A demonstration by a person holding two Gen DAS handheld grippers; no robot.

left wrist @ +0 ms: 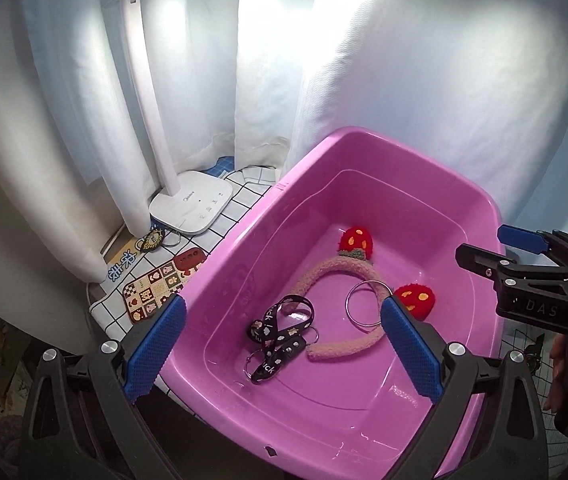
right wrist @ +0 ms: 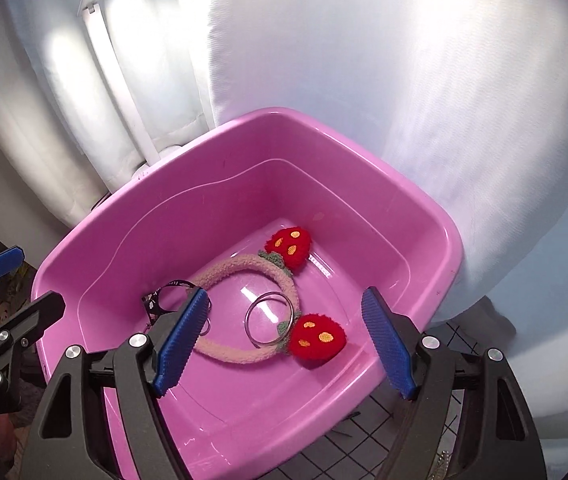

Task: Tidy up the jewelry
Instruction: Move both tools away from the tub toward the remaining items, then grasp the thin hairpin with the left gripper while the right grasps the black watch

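Note:
A pink plastic tub [left wrist: 367, 148] [right wrist: 132, 192] holds a fuzzy pink headband [left wrist: 347, 270] [right wrist: 240, 264] with two red strawberry puffs, a thin silver bangle [left wrist: 363, 304] [right wrist: 270, 320], and a black printed lanyard with key rings [left wrist: 280, 336] [right wrist: 160, 300]. My left gripper [left wrist: 284, 348] is open and empty above the tub's near left side. My right gripper [right wrist: 284, 340] is open and empty above the tub's near right side; it also shows in the left wrist view [left wrist: 479, 248]. A small yellow-and-black charm on a ring [left wrist: 152, 240] lies on the cloth outside the tub.
A white desk lamp base [left wrist: 192, 204] stands left of the tub on a checked cloth [left wrist: 240, 200]. A patterned card [left wrist: 156, 288] lies near it. White curtains [left wrist: 284, 60] hang behind. A black wire grid [right wrist: 367, 428] lies at the right.

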